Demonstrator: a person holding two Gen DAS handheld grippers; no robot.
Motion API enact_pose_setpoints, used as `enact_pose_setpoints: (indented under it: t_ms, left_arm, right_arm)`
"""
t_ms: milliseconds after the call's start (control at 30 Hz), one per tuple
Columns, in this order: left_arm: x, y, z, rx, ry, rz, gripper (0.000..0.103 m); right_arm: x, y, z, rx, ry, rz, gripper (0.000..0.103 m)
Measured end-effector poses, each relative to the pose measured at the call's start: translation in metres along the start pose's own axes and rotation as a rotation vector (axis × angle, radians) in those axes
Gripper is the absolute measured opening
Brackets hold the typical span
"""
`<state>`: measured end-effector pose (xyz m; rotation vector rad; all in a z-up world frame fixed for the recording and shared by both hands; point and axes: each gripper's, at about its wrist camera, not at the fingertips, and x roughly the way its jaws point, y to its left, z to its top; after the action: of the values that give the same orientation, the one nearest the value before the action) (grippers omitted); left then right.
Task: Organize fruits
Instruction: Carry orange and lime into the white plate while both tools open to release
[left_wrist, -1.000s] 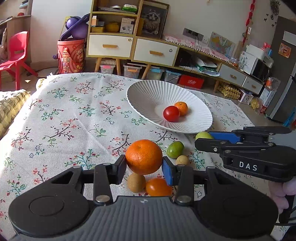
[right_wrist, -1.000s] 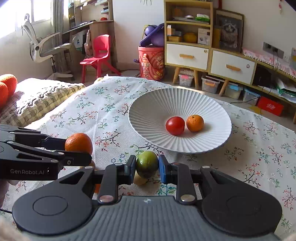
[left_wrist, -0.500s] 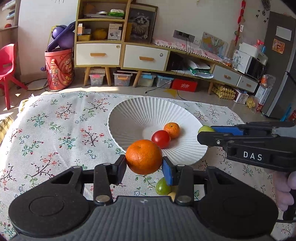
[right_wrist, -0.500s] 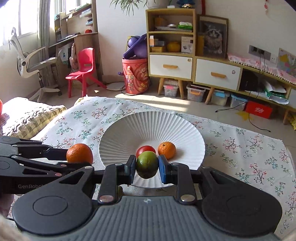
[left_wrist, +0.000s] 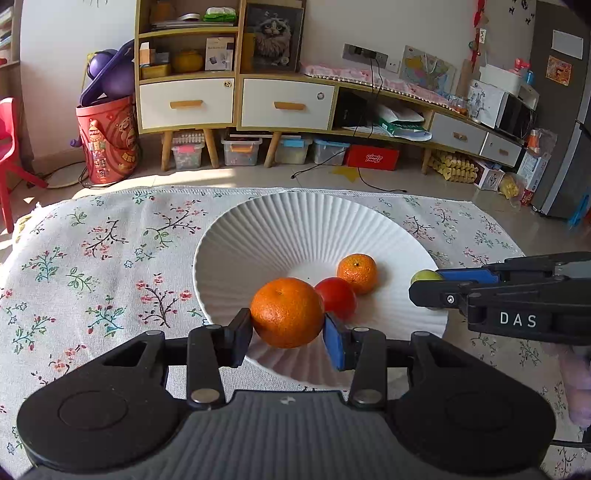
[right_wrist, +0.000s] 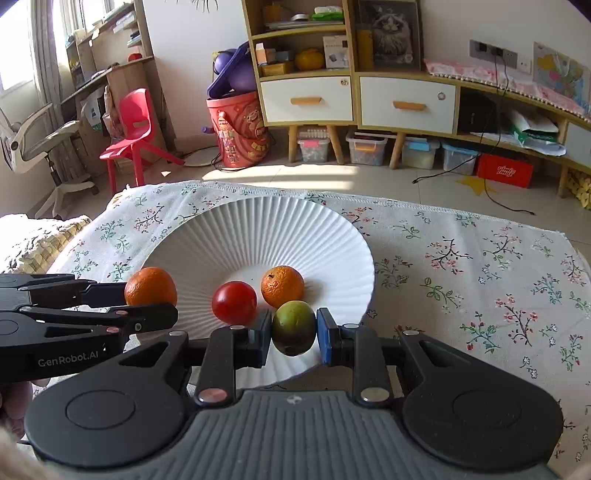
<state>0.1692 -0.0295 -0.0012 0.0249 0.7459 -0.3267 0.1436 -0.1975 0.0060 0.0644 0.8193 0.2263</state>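
Note:
My left gripper (left_wrist: 287, 332) is shut on a large orange (left_wrist: 287, 313), held above the near rim of the white ribbed plate (left_wrist: 280, 229). My right gripper (right_wrist: 293, 338) is shut on a green lime (right_wrist: 294, 327), also over the plate's (right_wrist: 236, 229) near rim. In the plate lie a red tomato (left_wrist: 338, 297) (right_wrist: 234, 302) and a small tangerine (left_wrist: 357, 273) (right_wrist: 282, 286). The right gripper (left_wrist: 430, 286) with the lime (left_wrist: 424, 276) shows at the right of the left wrist view. The left gripper (right_wrist: 162, 306) with the orange (right_wrist: 150, 286) shows at the left of the right wrist view.
The plate rests on a table under a floral cloth (left_wrist: 92, 266). Beyond the far table edge are a floor, a wooden cabinet with drawers (left_wrist: 236, 99), a red bucket (left_wrist: 107, 140) and a red chair (right_wrist: 135, 129). A knitted cushion (right_wrist: 33, 240) lies at the left.
Both grippers have carried their fruit forward from the near table to over the plate's near rim. The loose fruits lying on the cloth have passed out of view beneath them.

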Motion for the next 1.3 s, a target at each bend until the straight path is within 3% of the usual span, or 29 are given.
enact_pose_setpoints:
  t_ms: [367, 600, 1067, 1300]
  left_arm:
    - [0.015, -0.018, 0.002, 0.116, 0.033, -0.01, 0.028]
    - [0.029, -0.026, 0.004, 0.175, 0.026, 0.034, 0.028]
    - [0.034, -0.02, 0.005, 0.167, -0.006, -0.022, 0.029]
    - [0.023, -0.015, 0.003, 0.142, -0.008, -0.031, 0.042]
  right_arm:
    - [0.02, 0.004, 0.004, -0.038, 0.033, 0.007, 0.023]
    - [0.026, -0.002, 0.008, -0.026, 0.026, 0.021, 0.023]
    - [0.03, -0.001, 0.01, -0.021, 0.021, 0.062, 0.024]
    - [0.025, -0.003, 0.01, -0.023, 0.022, 0.062, 0.032]
